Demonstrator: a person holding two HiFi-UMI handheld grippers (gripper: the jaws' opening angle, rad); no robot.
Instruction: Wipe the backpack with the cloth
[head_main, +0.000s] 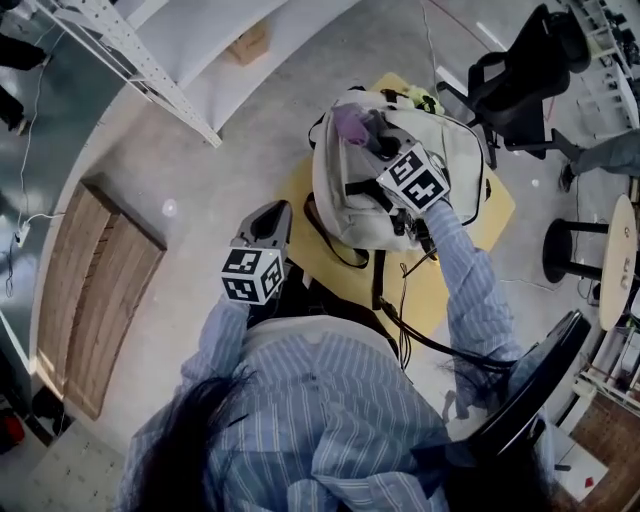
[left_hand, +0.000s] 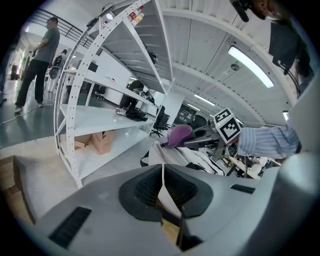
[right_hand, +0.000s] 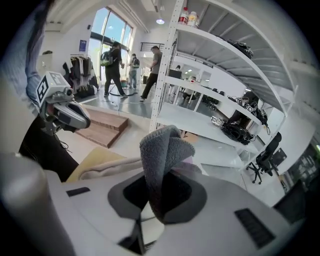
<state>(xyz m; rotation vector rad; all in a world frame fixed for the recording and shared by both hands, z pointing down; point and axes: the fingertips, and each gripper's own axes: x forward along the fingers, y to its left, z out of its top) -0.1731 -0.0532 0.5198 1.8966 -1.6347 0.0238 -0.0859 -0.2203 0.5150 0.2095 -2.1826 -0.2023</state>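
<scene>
On the backpack (head_main: 335, 195) top, right gripper (right_hand: 159, 197) pinches cloth (right_hand: 162, 150) to wipe; left gripper (left_hand: 164, 187) pressed together, empty, held clear beside it

Backpack (head_main: 345, 200) was off-white w/ black straps. Cloth (head_main: 350, 124) purple fr. above, grey up close. Table (head_main: 498, 210) yellow. Shirt (head_main: 320, 400) blue-white striped. Left gripper (head_main: 268, 218) & right gripper (head_main: 375, 140) grey, cubes w/ b&w squares. Floor boards (head_main: 95, 300) brown.
</scene>
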